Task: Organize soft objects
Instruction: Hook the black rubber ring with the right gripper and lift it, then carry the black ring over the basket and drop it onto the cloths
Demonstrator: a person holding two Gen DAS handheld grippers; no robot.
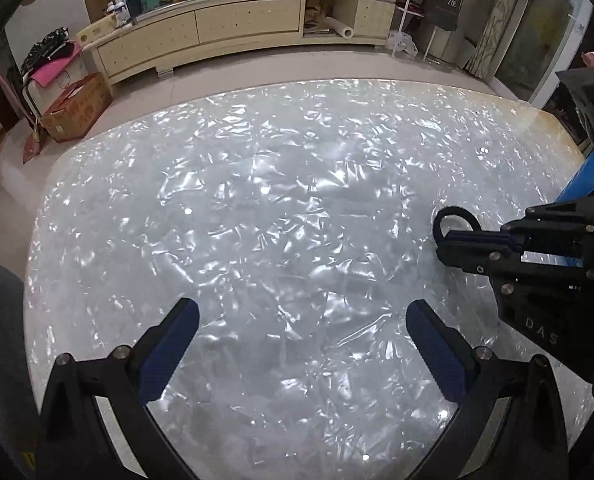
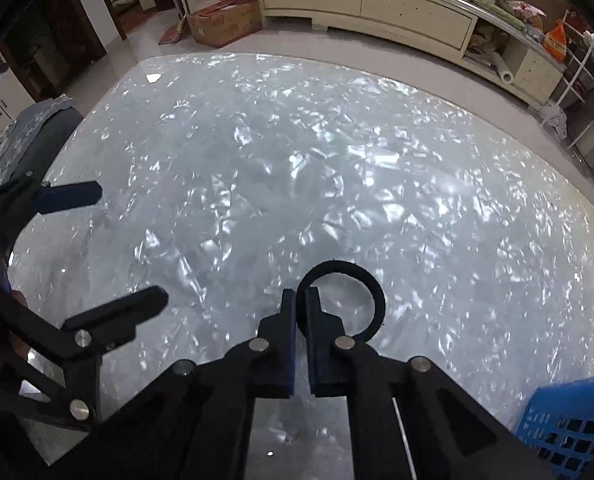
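My right gripper [image 2: 301,300] is shut on a black hair tie [image 2: 371,288], a soft ring that sticks out past the fingertips to the right, just above the table. The same right gripper [image 1: 443,240] and the hair tie [image 1: 457,213] show at the right of the left wrist view. My left gripper [image 1: 302,320] is open and empty, low over the near part of the table; it also appears at the left of the right wrist view [image 2: 129,248]. A blue plastic basket [image 2: 569,424] stands at the table's near right corner.
The round table [image 1: 257,200] is covered in crinkled shiny plastic film. Beyond it stand a long cream cabinet [image 1: 237,24] loaded with clutter, a cardboard box [image 1: 77,108] on the floor at left, and a white rack [image 1: 413,20] at right. A dark chair back [image 2: 45,128] is at the table's left.
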